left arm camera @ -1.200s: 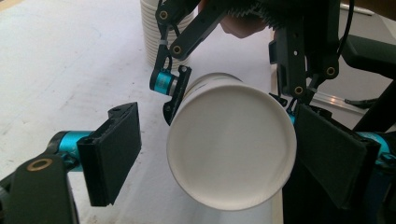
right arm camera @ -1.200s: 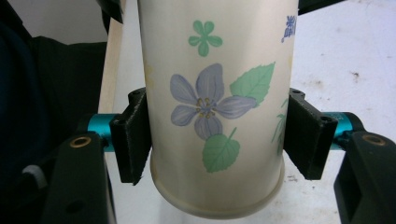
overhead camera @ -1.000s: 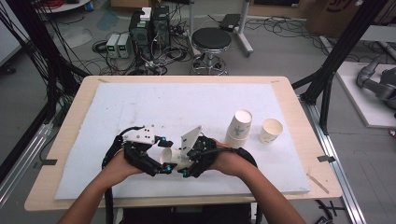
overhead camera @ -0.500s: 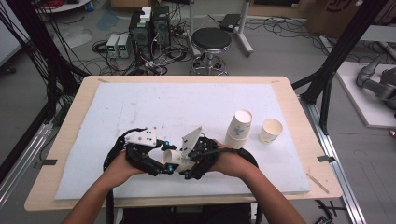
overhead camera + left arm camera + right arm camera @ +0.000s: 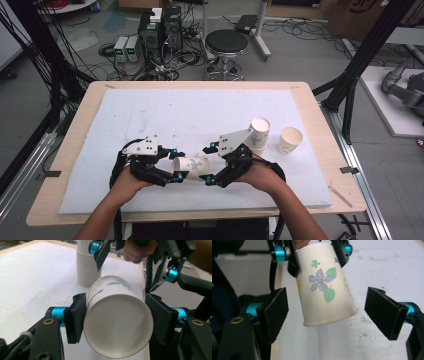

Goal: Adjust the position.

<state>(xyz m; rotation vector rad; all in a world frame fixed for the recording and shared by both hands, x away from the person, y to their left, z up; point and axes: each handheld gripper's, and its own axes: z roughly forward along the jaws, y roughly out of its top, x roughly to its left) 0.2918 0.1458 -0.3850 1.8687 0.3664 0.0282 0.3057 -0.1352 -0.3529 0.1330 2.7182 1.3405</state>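
White paper cup (image 5: 192,165) w/ purple flower, lying sideways; left hand-held gripper (image 5: 176,165) clamped on it, right hand-held gripper (image 5: 207,163) jaws just opening, apart

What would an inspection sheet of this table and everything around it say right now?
Surface: white foam board on a wooden table, lightly smudged.
Job's things: flowered paper cup held on its side; stack of cups and single cup standing to the right.
Clutter: nothing seen on the board.
Grippers: left gripper clamped on the cup's mouth end; right gripper has just been opening, pads off the cup's base end.
Cables: black cable trails from the left gripper; tangled cables on the floor.
Surroundings: stool, electronics boxes, black frame struts.
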